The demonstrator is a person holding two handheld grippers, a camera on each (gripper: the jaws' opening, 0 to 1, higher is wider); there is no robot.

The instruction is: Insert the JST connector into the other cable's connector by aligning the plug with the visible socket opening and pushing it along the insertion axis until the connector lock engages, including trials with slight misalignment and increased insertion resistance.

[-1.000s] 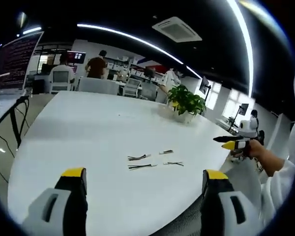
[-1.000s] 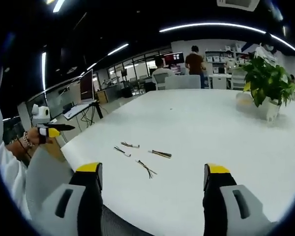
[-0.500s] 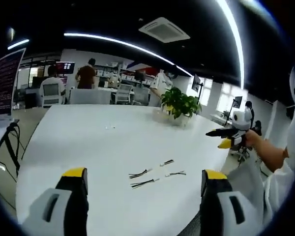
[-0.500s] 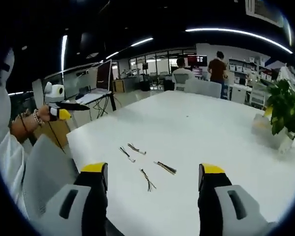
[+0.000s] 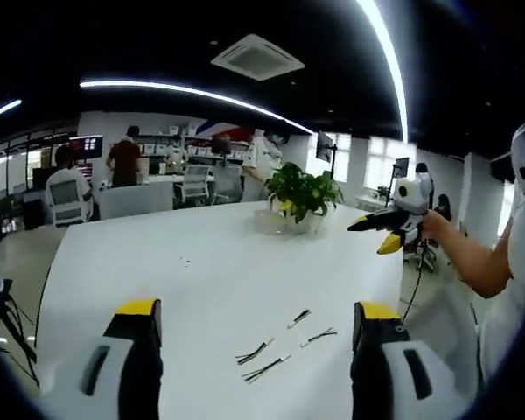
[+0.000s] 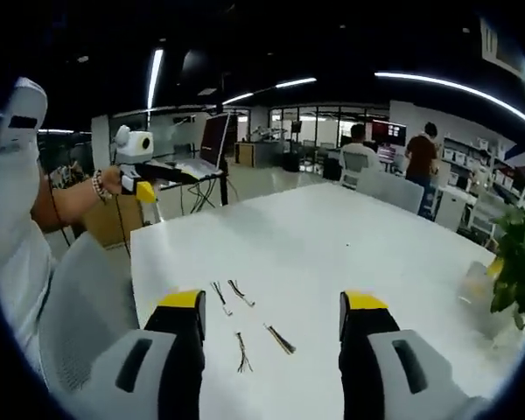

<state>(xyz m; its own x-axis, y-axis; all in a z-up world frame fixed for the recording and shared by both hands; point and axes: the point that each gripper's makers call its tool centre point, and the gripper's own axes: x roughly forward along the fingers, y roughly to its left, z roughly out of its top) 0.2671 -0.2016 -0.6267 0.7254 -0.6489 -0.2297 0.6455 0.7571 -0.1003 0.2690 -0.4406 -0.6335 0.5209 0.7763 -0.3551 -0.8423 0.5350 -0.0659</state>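
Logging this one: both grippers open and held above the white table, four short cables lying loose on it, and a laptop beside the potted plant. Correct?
Not quite: no laptop sits beside the potted plant; the left gripper view shows bare table around it. The rest holds: left gripper and right gripper have jaws apart, holding nothing, and four short cables lie loose.

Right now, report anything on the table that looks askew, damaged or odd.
Nothing stands out. Four short black wire leads lie loose and apart on the white table, unmated; the potted green plant stands upright.
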